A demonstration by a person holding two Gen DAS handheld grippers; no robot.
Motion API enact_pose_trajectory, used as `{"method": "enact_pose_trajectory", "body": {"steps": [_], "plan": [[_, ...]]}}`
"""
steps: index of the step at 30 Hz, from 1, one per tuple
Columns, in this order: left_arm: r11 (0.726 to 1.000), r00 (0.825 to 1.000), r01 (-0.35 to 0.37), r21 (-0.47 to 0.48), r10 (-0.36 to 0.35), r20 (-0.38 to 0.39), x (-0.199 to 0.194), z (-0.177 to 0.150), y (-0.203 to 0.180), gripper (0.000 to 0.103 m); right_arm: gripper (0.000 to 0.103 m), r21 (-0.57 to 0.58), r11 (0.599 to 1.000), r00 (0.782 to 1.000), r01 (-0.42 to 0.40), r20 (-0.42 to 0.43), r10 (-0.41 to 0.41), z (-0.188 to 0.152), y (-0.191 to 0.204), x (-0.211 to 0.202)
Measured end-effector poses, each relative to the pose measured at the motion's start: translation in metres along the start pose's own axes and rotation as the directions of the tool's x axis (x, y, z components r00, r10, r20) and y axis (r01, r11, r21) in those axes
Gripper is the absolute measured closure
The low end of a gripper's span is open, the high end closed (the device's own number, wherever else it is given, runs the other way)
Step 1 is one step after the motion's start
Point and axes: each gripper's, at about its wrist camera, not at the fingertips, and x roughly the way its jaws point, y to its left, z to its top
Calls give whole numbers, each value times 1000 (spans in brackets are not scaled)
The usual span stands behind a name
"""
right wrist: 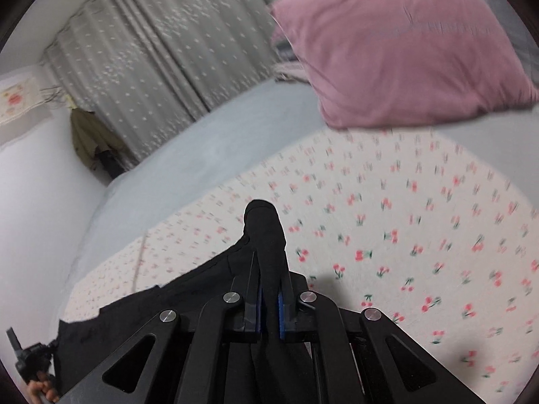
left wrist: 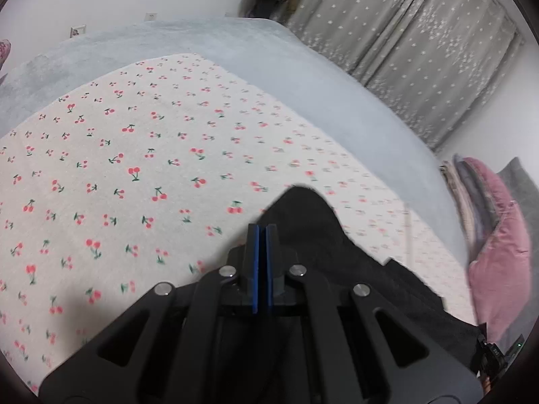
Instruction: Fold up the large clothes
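A black garment (left wrist: 340, 256) hangs stretched between my two grippers above a cherry-print sheet (left wrist: 134, 155). My left gripper (left wrist: 261, 232) is shut on one end of the garment, with cloth bunched just past and right of its blue-padded fingertips. My right gripper (right wrist: 269, 259) is shut on the other end of the black garment (right wrist: 266, 225), a thick fold standing up between its fingers. The cloth sags left from it toward the other gripper (right wrist: 30, 360), seen at the lower left. The cherry-print sheet (right wrist: 421, 235) lies below.
The sheet lies on a pale blue bed cover (left wrist: 303, 77). A pink pillow (right wrist: 397, 50) sits at the bed's end, also seen in the left wrist view (left wrist: 498, 262). Grey starred curtains (left wrist: 421, 43) and a white wall (right wrist: 33, 202) border the bed.
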Motion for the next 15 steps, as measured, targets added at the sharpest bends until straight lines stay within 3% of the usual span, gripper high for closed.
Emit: {"method": "enact_pose_trajectory", "body": {"steps": [4,8,11,15], "plan": [[996,995,-92,5,92,27,22,-9,4,103,97,17,998,997,64,-43,-63,-11,-11,39],[993,993,-114,28,114,2,34,-15,0,103,97,11,994,990,110,-85,-109,-18,-16,55],[993,994,-110,44,109,17,29,-16,-2,103,97,15,993,990,118,-86,-116,-17,-18,53],[999,997,-37,16,38,-69,27,-12,1,102,89,92,994,992,65,-109,-55,-18,-32,57]]}}
